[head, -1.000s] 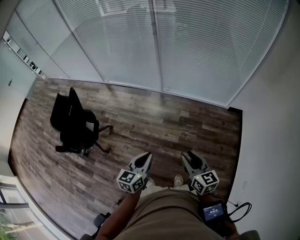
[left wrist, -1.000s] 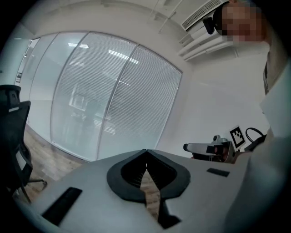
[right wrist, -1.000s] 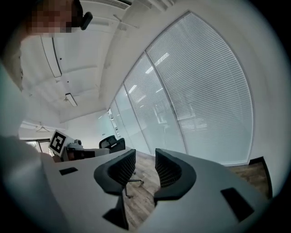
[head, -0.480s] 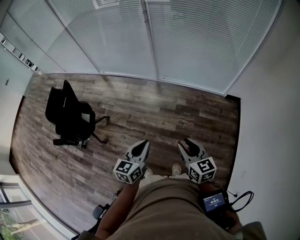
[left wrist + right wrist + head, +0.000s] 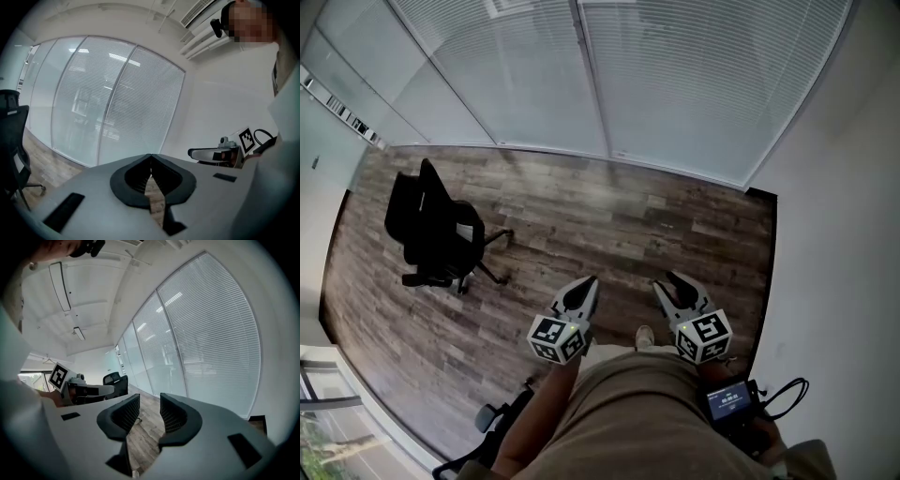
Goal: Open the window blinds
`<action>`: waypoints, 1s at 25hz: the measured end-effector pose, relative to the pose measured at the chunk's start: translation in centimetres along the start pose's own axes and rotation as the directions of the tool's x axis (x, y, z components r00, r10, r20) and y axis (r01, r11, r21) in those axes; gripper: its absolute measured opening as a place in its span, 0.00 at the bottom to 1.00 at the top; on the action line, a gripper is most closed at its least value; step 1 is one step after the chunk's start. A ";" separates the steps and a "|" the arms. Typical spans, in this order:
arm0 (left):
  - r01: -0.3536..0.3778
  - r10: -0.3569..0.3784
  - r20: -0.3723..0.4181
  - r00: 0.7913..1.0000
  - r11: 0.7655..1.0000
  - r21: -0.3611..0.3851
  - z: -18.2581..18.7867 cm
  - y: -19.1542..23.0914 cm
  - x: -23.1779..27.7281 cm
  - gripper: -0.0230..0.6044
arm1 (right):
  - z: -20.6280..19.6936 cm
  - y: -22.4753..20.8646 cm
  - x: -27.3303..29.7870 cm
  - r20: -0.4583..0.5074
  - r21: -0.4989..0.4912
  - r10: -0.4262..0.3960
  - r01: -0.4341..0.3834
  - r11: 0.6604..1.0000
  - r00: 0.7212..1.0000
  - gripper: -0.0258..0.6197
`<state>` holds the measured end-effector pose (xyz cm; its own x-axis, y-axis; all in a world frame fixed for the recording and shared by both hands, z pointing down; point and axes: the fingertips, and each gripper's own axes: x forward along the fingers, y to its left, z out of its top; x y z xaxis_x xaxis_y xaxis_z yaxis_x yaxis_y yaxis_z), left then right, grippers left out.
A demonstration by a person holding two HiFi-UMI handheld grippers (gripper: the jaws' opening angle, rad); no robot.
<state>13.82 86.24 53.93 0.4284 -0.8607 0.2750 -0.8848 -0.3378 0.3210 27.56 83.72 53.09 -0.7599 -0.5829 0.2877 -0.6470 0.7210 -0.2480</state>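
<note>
- Blinds (image 5: 703, 84) hang fully lowered ahead, across the wood floor (image 5: 581, 216) and well apart from both grippers.
- Left gripper (image 5: 588, 284): jaws clenched together, nothing between them.
- Right gripper (image 5: 667, 281): jaws parted, empty.

Cut-off blinds, a half-hidden chair, small things past reading.

In the head view the blinds (image 5: 694, 84) run out past the top edge, so their tops do not show, and whether a cord or wand hangs on them cannot be told. The chair (image 5: 431, 234) is cut by the left edge in the left gripper view and stands partly behind the left gripper (image 5: 111, 389) in the right gripper view. The person's torso (image 5: 628, 422) covers the legs and all but one shoe tip (image 5: 645, 335). The screen (image 5: 729, 400) at the waist is too small to read. A wheeled thing (image 5: 487, 417) at the bottom edge is cropped beyond telling.
</note>
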 end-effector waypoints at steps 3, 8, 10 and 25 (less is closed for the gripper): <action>-0.001 0.001 0.002 1.000 1.000 0.005 -0.3 -1.5 1.4 0.06 | -0.1 -1.6 -1.0 -0.001 -0.002 0.004 -0.004 1.000 1.000 0.23; 0.000 0.000 -0.001 1.000 1.000 0.009 -0.4 -3.1 2.6 0.06 | -0.2 -2.9 -1.7 -0.001 0.005 0.014 -0.014 1.000 1.000 0.23; -0.001 0.001 -0.005 1.000 1.000 0.011 -0.4 -3.1 2.7 0.06 | -0.1 -2.9 -1.7 0.001 0.008 0.016 -0.016 1.000 1.000 0.23; 0.024 -0.024 -0.041 0.999 1.000 -0.016 1.2 3.4 7.7 0.06 | 1.5 -5.6 5.0 -0.002 0.057 -0.003 0.003 0.998 1.000 0.23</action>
<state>13.89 78.04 56.05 0.4569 -0.8358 0.3043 -0.8714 -0.3521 0.3415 27.32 76.19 54.58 -0.7578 -0.5841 0.2907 -0.6519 0.6968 -0.2993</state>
